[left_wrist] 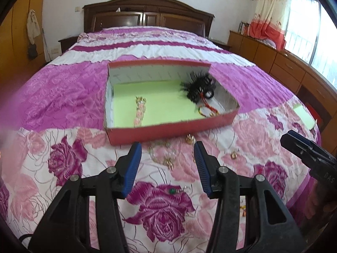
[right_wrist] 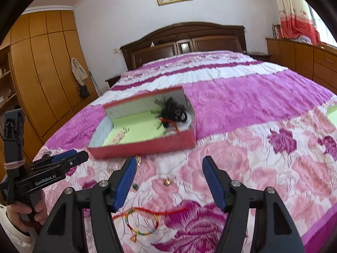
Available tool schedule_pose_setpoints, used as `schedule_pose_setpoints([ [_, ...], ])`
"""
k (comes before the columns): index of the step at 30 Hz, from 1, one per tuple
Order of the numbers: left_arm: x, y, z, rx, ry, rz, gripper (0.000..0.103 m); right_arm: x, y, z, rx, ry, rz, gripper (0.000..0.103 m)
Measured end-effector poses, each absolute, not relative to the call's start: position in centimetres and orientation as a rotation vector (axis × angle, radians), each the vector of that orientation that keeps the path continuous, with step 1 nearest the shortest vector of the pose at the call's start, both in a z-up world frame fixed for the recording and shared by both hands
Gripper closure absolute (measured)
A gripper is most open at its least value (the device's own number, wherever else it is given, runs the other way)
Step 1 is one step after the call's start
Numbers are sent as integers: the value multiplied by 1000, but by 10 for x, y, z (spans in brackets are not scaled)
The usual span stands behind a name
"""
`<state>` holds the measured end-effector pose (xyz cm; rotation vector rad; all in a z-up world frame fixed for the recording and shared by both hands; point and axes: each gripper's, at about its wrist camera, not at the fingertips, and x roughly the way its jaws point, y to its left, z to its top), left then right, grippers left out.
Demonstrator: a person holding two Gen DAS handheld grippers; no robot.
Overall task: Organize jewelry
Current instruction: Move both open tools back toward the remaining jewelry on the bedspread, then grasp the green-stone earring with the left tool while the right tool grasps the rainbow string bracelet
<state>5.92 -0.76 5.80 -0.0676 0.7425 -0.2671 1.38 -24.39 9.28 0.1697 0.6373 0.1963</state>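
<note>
A red box (left_wrist: 168, 129) (right_wrist: 147, 145) with a green lining lies on the bed. Inside are a pink bead bracelet (left_wrist: 139, 111), a black feathery hair piece (left_wrist: 199, 86) (right_wrist: 171, 109) and a red cord bracelet (left_wrist: 207, 111). Loose on the quilt in front lie a pale bead chain with gold charms (left_wrist: 166, 158), gold rings (left_wrist: 190, 138) (right_wrist: 167, 181), a green bead earring (left_wrist: 175, 190) (right_wrist: 134, 187) and a red multicolour cord bracelet (right_wrist: 145, 221). My left gripper (left_wrist: 167, 164) is open above the chain. My right gripper (right_wrist: 169, 182) is open above the quilt, near the cord bracelet.
The bed's pink floral quilt (left_wrist: 63, 97) fills both views, with a dark headboard (left_wrist: 147, 14) behind. Wooden cabinets (left_wrist: 284, 63) stand on the right, a wardrobe (right_wrist: 42, 73) on the left. A green sheet (left_wrist: 304, 115) lies near the bed's right edge.
</note>
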Motion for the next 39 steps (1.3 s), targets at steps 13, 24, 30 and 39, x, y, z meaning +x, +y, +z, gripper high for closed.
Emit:
schedule_pose_setpoints([
  [13,52,-11,29,-40,862,-270,60,2,-237,62,176,764,189,35],
  [24,49,-23,8,-11,933,-313,61,3,-228,36,193,874,202,36],
  [30,52,-26,1,-10,946,-318,62,6,-224,27,194,910,219,36],
  [39,54,-29,-5,-8,947,-345,99,7,-217,17,148,928,233,45],
])
